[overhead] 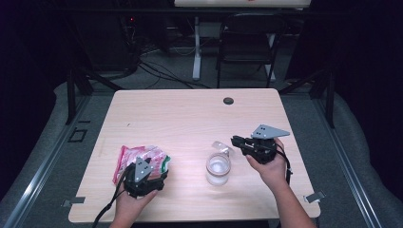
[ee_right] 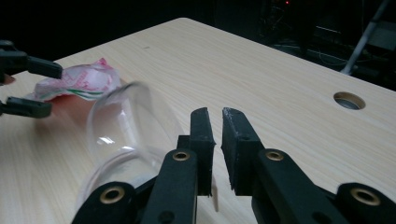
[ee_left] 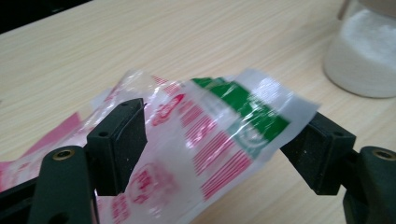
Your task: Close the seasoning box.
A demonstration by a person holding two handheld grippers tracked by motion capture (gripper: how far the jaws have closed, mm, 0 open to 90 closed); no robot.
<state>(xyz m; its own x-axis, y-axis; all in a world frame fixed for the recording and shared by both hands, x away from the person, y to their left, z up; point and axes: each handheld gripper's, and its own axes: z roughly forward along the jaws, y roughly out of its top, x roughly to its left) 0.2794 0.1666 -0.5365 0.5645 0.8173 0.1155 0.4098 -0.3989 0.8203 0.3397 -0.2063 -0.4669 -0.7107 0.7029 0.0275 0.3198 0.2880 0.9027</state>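
- The left gripper [overhead: 151, 167] sits at the near left of the table [overhead: 190, 114], its jaws spread wide around a crinkled bag [ee_left: 210, 135] printed in red and green. In the left gripper view the plastic runs from one pad to the other, touching both, but it is not pinched flat.
- The bag looks slack and nearly flat; I cannot tell what, if anything, is in it.
- The step in hand seems to be taking hold of the bag, probably to bring it to the jar.
- Next move, as I judge it: close the jaws on the film, then lift. Thin, slippery plastic may slide out, so the grip should catch a fold and not a single edge.
- Just right of the bag, near the front middle, stands a clear jar [overhead: 218, 169], upright and open at the top, holding a white granular stuff [ee_left: 366, 49] to roughly half its height.
- The right gripper [overhead: 235, 140] is held just beyond and to the right of the jar, jaws narrowed to a thin slit [ee_right: 217, 140]. They appear to pinch the edge of the clear lid [ee_right: 122, 122], which is tilted above the jar; the contact itself is hard to make out.
- Keeping that lid clear of the mouth would leave the jar open for the bag.
- Farther back the tabletop is bare but for a round cable hole [overhead: 228, 100].
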